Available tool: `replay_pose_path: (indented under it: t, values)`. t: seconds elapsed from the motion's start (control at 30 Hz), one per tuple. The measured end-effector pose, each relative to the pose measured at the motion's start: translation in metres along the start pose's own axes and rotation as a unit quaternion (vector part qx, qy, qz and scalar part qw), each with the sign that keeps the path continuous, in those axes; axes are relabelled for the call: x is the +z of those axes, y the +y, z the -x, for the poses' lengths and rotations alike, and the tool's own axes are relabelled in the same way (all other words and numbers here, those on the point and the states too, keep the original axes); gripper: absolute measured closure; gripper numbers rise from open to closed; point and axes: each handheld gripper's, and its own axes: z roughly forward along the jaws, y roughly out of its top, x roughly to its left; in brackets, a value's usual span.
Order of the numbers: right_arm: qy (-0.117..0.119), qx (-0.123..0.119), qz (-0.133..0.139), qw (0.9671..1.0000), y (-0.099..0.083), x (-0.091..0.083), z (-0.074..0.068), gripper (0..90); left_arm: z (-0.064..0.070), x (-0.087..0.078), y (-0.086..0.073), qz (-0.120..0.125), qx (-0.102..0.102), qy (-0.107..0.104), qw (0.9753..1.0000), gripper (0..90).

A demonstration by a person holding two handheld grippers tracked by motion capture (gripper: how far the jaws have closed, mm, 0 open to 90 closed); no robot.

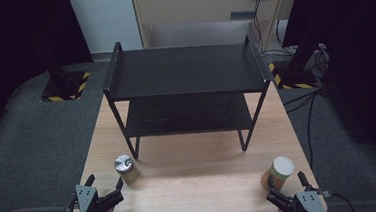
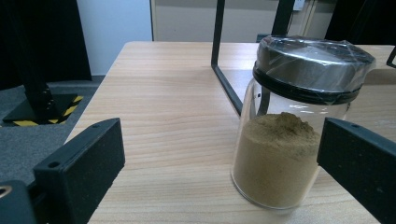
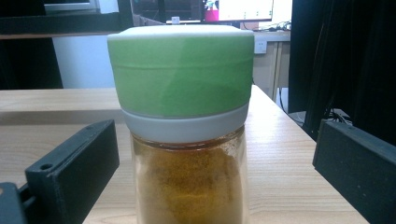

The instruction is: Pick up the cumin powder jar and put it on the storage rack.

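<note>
Both jars stand upright near the desk's front edge. The silver-lidded jar [image 1: 126, 169] sits just ahead of the left gripper [image 1: 104, 185], toward its right jaw; the green-lidded jar [image 1: 278, 172] stands centred between the right gripper's [image 1: 285, 184] jaws. Both jaws gape wide, empty.

The table [image 1: 196, 183] is pale wood with a fine straight grain, smooth and faintly satin. On it stands a shelf rack [image 1: 183, 71] of black metal, matt. Left of the rack's front legs, a clear glossy glass jar [image 2: 289, 140] holds a dull, grainy tan powder — its lid looks like brushed metal under shiny, wrinkled plastic film. To the rack's front right, a second jar [image 3: 187, 140] of clear glass holds ochre powder — its cap is smooth whitish plastic wrapped in matt green tape. Around the table the floor [image 1: 38, 141] is rough grey carpet.
</note>
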Motion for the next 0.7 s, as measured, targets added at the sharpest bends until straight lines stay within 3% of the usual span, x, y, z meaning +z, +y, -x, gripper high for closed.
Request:
replay_pose_path:
  t: [0.37, 0.7]
  values:
    - [0.001, 0.002, 0.003, 1.0000, -0.001, -0.001, 0.001, 0.7, -0.001, 0.003, 0.005, -0.015, 0.007, -0.010, 0.9998, 0.0]
    - [0.004, 0.004, 0.005, 1.0000, -0.002, -0.001, 0.002, 0.7, 0.004, 0.014, 0.014, -0.037, 0.018, -0.040, 0.9984, 0.0]
